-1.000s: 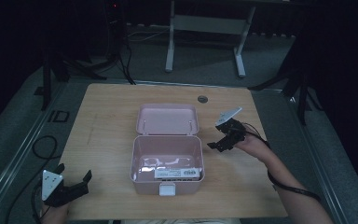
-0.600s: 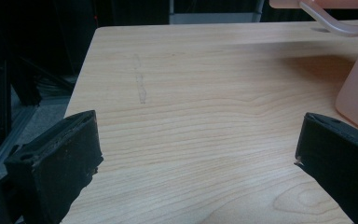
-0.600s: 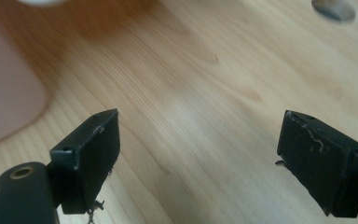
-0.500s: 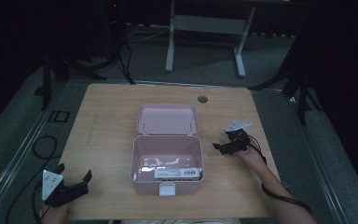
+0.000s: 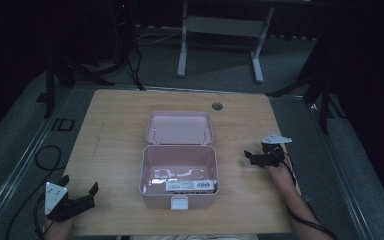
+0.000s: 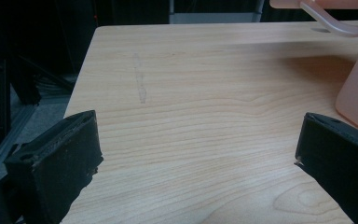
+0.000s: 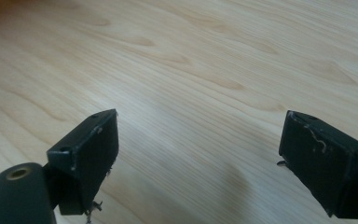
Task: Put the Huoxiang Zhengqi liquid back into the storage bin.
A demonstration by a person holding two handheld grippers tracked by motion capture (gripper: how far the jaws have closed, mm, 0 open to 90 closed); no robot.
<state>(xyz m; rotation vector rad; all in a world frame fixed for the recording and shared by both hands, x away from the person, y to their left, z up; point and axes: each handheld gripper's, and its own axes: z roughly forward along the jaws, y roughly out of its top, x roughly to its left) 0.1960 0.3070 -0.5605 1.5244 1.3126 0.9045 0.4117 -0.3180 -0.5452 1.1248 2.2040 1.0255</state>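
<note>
A pale pink plastic box with rounded corners (image 5: 179, 175) sits in the middle of the high view on the light wooden table (image 5: 115, 125), its hinged lid (image 5: 179, 127) thrown back flat toward the top of the frame. Inside, along the lower wall, lies a white rectangular labelled pack (image 5: 190, 186); a small white latch (image 5: 179, 203) juts from the front edge. The tabletop shows smooth pale grain, with a small round dark hole (image 5: 217, 106) near its upper edge. The left gripper (image 5: 77, 202), at the lower left, holds its blunt black jaws wide apart over bare wood. The right gripper (image 5: 252, 157), right of the box, is likewise spread and holds nothing.
</note>
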